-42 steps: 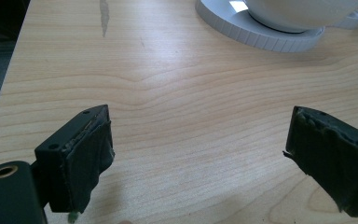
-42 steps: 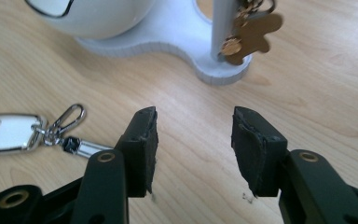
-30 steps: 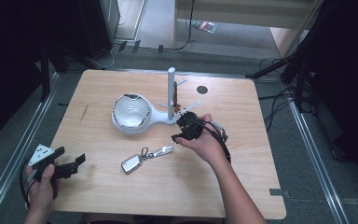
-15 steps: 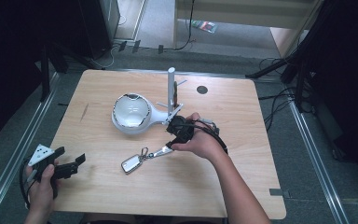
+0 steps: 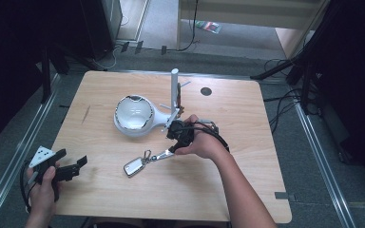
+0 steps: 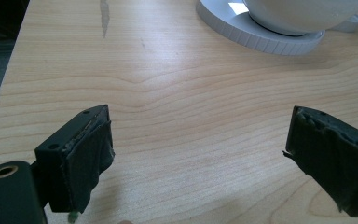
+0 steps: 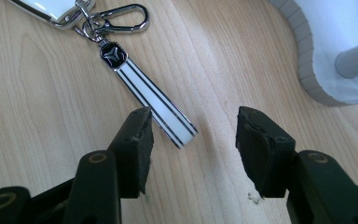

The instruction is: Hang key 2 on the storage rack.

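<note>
While the right gripper [image 7: 191,149] hangs low over the table [image 5: 247,190] w/ jaws apart and nothing between them, the key fob [image 5: 134,166] lies flat near table centre, just in front of the white stand [image 5: 134,115]. Fob chain: white fob body, then carabiner [image 7: 121,18], then strap [image 7: 151,105] w/ black stripes. In the right gripper view the strap's free end sits right at the left jaw's tip, partly inside the gap; the strap's long axis runs diagonally up-left, away from the gripper toward the fob. In the high view that axis goes from the right gripper [image 5: 180,135] down-left to the fob. So the strap end is the nearest grab pt, and it lies off-centre toward the left jaw; prob needs a small shift that way plus a drop before closing across the strap's width. Left gripper [image 6: 200,154] is also open, holding nothing, parked near the table's front-left corner [image 5: 62,168], well apart from the fob; right hand [image 5: 202,142] is clearly the nearer one. Risk: the flat strap could slip under the pads.
</note>
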Tool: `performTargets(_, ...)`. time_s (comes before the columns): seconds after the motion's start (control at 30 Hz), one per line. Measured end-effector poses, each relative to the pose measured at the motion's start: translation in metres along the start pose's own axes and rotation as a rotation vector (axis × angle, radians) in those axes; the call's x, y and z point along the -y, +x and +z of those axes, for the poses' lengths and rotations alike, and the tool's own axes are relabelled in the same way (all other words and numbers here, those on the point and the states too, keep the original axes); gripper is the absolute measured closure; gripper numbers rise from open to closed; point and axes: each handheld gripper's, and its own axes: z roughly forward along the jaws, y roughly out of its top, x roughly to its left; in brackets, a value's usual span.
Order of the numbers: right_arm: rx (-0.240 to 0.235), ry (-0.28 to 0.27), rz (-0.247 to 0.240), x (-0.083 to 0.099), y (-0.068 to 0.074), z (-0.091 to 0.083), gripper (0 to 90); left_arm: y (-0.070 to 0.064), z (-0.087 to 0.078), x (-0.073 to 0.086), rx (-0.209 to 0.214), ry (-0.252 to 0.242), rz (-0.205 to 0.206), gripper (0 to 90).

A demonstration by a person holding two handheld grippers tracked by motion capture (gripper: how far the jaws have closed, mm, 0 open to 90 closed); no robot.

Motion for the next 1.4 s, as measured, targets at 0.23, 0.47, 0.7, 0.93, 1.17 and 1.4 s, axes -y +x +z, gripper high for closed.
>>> performTargets(0.23, -0.019, 0.039, -0.082, 0.001, 0.000, 0.008, 47.2, 0.000, -0.002, 0.001, 0.007, -0.009, 0.002, 7.9)
performTargets(0.47, -0.011, 0.090, -0.142, 0.001, 0.001, 0.018, 47.4, 0.000, -0.002, 0.001, 0.007, -0.005, 0.005, 7.9)
performTargets(0.7, -0.033, 0.096, -0.170, 0.002, 0.000, 0.023, 48.8, 0.000, -0.002, 0.001, 0.008, -0.006, 0.002, 7.9)
performTargets(0.93, -0.043, 0.101, -0.203, 0.001, 0.001, 0.028, 52.1, 0.000, -0.002, 0.001, 0.008, -0.005, 0.003, 7.9)
performTargets(1.17, -0.059, 0.121, -0.224, 0.000, 0.004, 0.033, 54.6, 0.000, -0.002, 0.001, 0.007, -0.006, 0.003, 7.9)
performTargets(1.4, -0.084, 0.138, -0.229, 0.000, 0.006, 0.035, 61.1, 0.000, -0.002, 0.001, 0.009, -0.007, 0.001, 7.9)
